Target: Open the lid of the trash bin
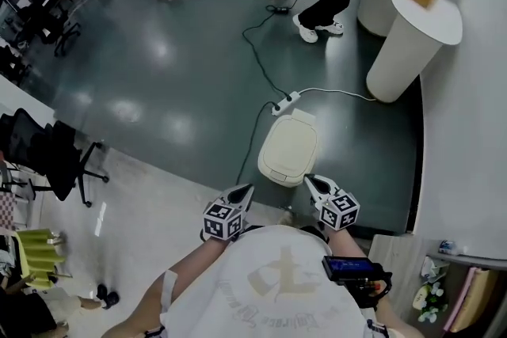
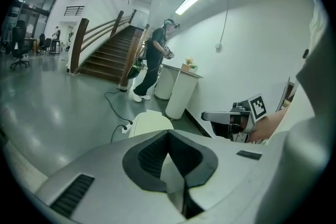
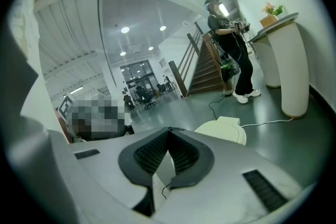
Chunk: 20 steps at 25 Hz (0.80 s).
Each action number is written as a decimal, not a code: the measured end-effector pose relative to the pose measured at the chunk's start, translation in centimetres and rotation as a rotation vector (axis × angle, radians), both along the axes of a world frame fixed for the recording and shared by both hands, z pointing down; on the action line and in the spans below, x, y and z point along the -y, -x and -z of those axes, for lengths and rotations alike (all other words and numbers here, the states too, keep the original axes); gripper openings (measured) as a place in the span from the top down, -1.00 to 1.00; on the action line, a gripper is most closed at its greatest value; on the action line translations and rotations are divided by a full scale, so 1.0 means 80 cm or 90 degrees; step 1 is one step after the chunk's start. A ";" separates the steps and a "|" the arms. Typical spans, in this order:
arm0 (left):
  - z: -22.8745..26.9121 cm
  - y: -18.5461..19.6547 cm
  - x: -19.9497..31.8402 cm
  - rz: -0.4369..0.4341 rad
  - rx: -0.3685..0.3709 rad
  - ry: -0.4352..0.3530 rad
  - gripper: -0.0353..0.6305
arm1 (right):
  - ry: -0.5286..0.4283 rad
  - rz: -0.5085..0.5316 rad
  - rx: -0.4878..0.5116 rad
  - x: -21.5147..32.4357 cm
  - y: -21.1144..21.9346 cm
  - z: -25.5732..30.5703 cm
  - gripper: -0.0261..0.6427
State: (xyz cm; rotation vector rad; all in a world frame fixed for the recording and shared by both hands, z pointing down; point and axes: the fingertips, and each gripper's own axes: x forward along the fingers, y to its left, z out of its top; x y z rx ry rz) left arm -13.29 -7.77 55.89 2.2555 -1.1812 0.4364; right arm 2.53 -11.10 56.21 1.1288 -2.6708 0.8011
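Glossy floor (image 1: 158, 75) around closed trash bin (image 1: 289, 148)

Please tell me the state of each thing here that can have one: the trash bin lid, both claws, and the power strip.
trash bin lid: closed, lying flat.
left claw: shut, empty, clear of the lid.
right claw: shut, empty, clear of the lid.
power strip: lying beyond the lid, cables running from it.

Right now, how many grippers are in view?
2. The left gripper is by the near-left edge of the bin, the right gripper by its near-right edge. Both are shut and empty. None seems hidden.
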 end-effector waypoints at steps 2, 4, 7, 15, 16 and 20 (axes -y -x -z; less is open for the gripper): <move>-0.002 -0.008 0.008 -0.003 0.006 0.000 0.85 | 0.002 0.004 0.002 0.008 -0.004 -0.005 0.91; -0.005 -0.013 0.015 -0.006 0.011 0.001 0.85 | 0.005 0.007 0.005 0.017 -0.008 -0.010 0.90; -0.013 -0.015 0.023 -0.005 0.019 0.011 0.85 | 0.013 0.010 0.010 0.027 -0.008 -0.018 0.90; -0.026 -0.021 0.039 -0.013 0.026 0.034 0.85 | 0.038 0.012 0.021 0.046 -0.002 -0.036 0.90; -0.028 -0.022 0.041 -0.018 0.027 0.035 0.85 | 0.038 0.011 0.022 0.049 -0.002 -0.036 0.90; -0.037 -0.028 0.048 -0.031 0.025 0.049 0.85 | 0.038 0.008 0.019 0.056 -0.002 -0.036 0.90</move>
